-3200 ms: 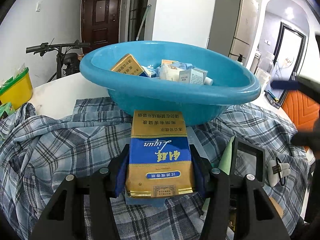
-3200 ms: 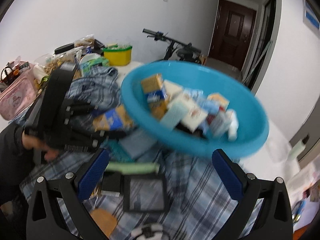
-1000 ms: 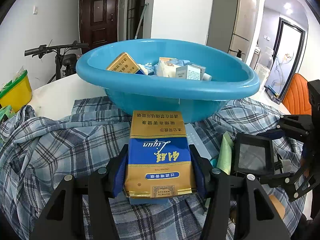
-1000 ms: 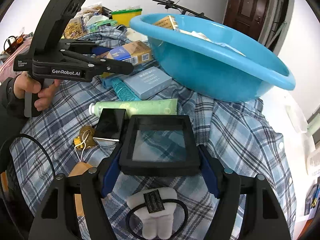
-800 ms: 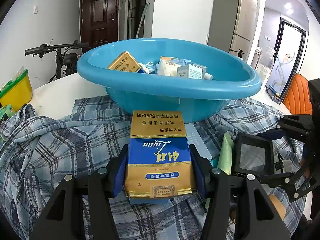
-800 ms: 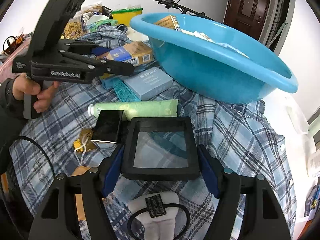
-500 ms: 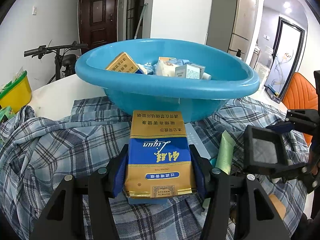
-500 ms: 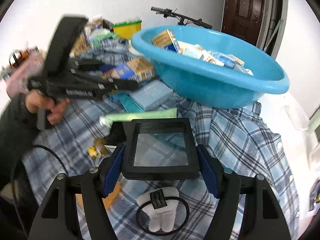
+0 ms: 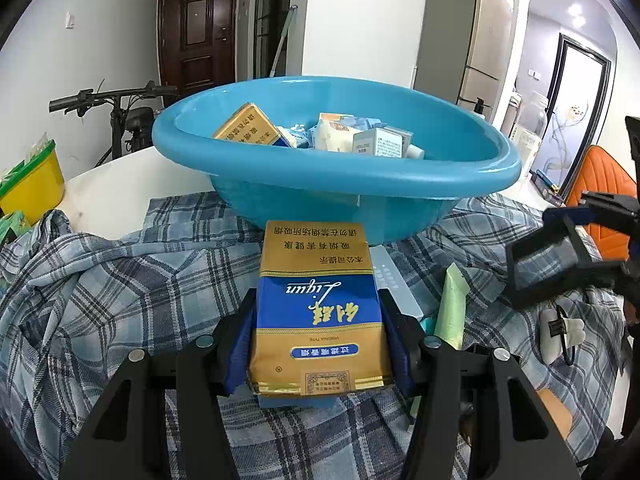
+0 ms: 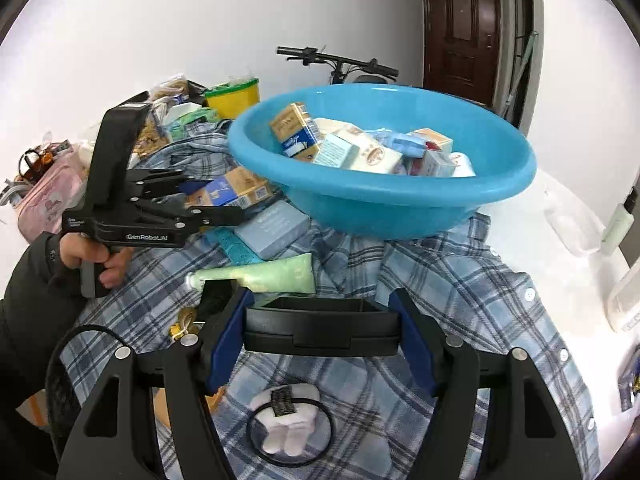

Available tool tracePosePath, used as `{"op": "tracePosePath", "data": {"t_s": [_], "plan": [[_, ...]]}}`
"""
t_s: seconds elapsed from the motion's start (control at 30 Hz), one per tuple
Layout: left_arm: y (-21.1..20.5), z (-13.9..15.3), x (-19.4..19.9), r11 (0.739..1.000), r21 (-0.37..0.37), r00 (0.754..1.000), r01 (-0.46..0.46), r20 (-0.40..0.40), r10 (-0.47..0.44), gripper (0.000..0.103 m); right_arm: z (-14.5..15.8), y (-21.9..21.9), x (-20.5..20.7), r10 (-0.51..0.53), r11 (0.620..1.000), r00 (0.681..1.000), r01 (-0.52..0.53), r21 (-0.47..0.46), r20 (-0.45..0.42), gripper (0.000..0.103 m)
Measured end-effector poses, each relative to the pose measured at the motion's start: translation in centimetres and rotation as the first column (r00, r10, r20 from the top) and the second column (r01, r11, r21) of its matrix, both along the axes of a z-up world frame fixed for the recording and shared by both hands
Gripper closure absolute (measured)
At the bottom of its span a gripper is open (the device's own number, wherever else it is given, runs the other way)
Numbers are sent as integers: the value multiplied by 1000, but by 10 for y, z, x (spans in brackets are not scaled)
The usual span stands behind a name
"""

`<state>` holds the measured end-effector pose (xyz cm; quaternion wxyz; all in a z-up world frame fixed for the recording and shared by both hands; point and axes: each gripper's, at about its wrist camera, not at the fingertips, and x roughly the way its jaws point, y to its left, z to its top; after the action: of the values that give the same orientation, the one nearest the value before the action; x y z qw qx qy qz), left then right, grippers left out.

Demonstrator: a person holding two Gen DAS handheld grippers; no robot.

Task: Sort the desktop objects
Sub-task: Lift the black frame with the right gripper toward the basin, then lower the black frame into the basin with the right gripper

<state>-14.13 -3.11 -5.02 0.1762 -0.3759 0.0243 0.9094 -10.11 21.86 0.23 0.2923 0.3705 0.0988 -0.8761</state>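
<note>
My left gripper (image 9: 318, 312) is shut on a gold and blue cigarette pack (image 9: 318, 304), held low just in front of the blue basin (image 9: 360, 184). It also shows in the right wrist view (image 10: 236, 192). My right gripper (image 10: 322, 328) is shut on a black square frame box (image 10: 320, 332), lifted above the plaid cloth and seen edge-on. The frame box also shows at the right of the left wrist view (image 9: 548, 264). The basin (image 10: 400, 208) holds several small boxes.
On the plaid shirt (image 10: 440, 300) lie a green tube (image 10: 260, 274), a light blue box (image 10: 276, 228), a teal item (image 10: 236, 246) and a white earbud case with a black loop (image 10: 288, 436). A yellow tub (image 9: 32, 188) and clutter stand at the far left.
My right gripper closed on the black frame box and raised and tilted it, so it now shows edge-on. My left gripper kept holding the cigarette pack almost still.
</note>
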Motion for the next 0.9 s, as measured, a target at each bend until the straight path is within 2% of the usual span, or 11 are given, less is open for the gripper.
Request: {"op": "tracePosePath", "data": {"t_s": [0.13, 0.5, 0.73, 0.9], "plan": [[-1, 1, 0, 1000, 3, 1000, -2, -4, 2, 45, 10, 0, 1, 31, 999, 1000, -31, -6, 3, 34], [-1, 1, 0, 1000, 11, 1000, -1, -4, 1, 45, 76, -12, -7, 48, 999, 990, -51, -20, -130, 34], [0, -2, 0, 1000, 7, 1000, 3, -5, -3, 45, 123, -35, -45, 55, 996, 977, -68, -54, -207, 34], [1, -2, 1, 1000, 3, 1000, -4, 0, 4, 45, 136, -61, -81, 77, 993, 977, -93, -73, -199, 34]]}}
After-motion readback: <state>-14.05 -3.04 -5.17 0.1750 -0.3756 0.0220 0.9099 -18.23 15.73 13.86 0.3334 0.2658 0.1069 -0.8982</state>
